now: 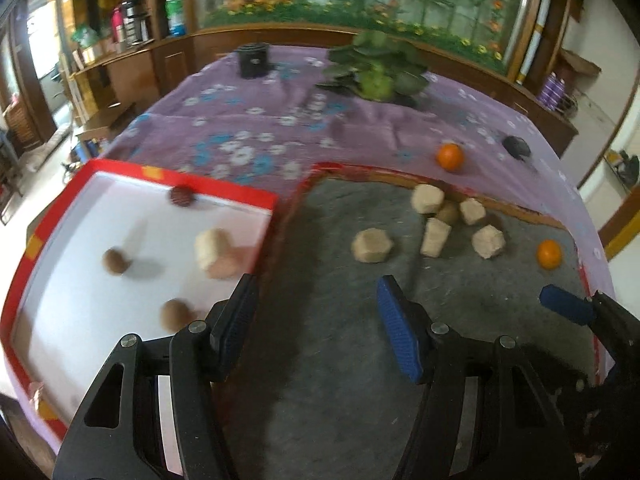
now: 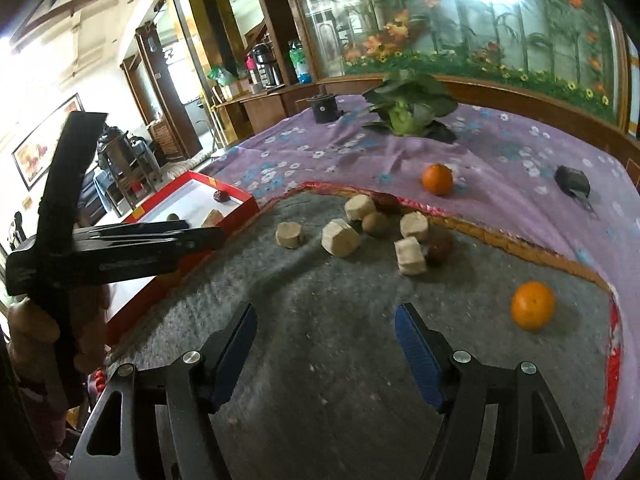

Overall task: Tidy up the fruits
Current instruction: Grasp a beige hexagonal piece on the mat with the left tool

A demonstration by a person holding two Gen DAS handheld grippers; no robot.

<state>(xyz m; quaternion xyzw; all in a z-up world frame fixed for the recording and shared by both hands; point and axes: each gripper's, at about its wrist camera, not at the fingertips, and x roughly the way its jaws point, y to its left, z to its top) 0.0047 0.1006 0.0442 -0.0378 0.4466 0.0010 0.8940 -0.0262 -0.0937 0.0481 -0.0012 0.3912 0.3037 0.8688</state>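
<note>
Tongs, left (image 1: pixel 316 312) and right (image 2: pixel 326 340), gape wide and hold nothing (both over the grey mat (image 2: pixel 320 280)). One orange (image 2: pixel 533 310) sits near the mat's right edge, another orange (image 2: pixel 437 179) beyond its far edge.

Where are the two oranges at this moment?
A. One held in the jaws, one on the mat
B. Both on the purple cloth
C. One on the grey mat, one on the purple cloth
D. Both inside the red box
C: one orange lies on the grey mat, while the other orange sits beyond the mat's edge on the purple cloth.
</note>
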